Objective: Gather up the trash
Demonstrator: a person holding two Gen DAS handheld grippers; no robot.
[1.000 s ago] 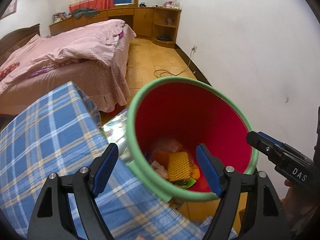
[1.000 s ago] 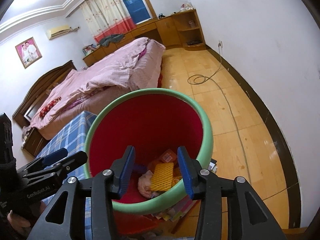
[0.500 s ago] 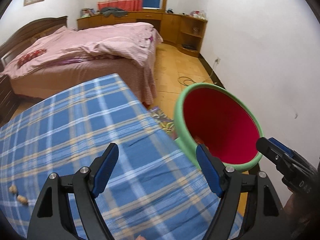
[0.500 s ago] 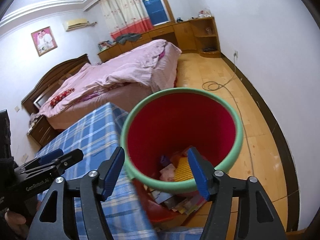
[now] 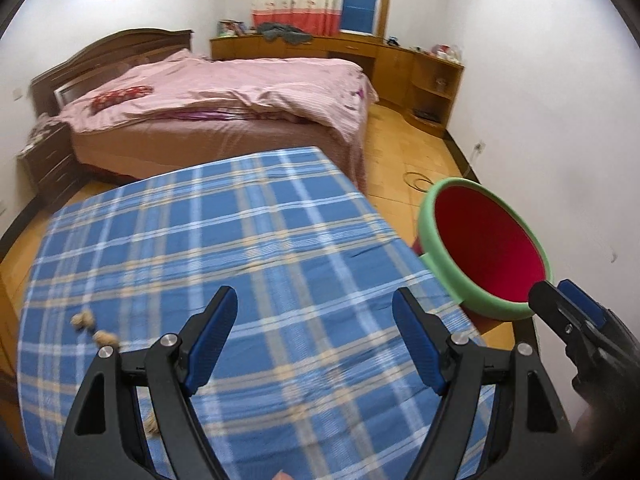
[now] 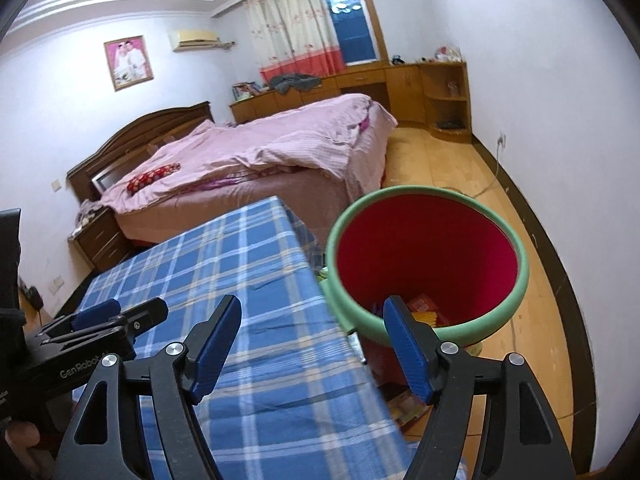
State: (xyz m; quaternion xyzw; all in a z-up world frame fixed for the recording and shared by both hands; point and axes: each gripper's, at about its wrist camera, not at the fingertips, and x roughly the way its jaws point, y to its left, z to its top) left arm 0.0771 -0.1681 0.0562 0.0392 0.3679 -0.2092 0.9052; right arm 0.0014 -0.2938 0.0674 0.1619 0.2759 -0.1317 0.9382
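I read the step as seeking more trash: left gripper (image 5: 314, 342) and right gripper (image 6: 312, 350) both spread, empty; crumbs (image 5: 94, 328) lie on table (image 5: 240, 220); bin (image 6: 426, 264) beside it; next, left descends onto crumbs.

Your blue plaid tablecloth (image 5: 248, 248) carries two small tan scraps (image 5: 94, 328) near its left edge, close together.

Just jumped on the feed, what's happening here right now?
A person is clearing trash with two handheld claws. Both the left claw and right claw are open and empty above the blue plaid table. Some wrappers already lie in the red bin beside it. Small brown scraps remain on the cloth.
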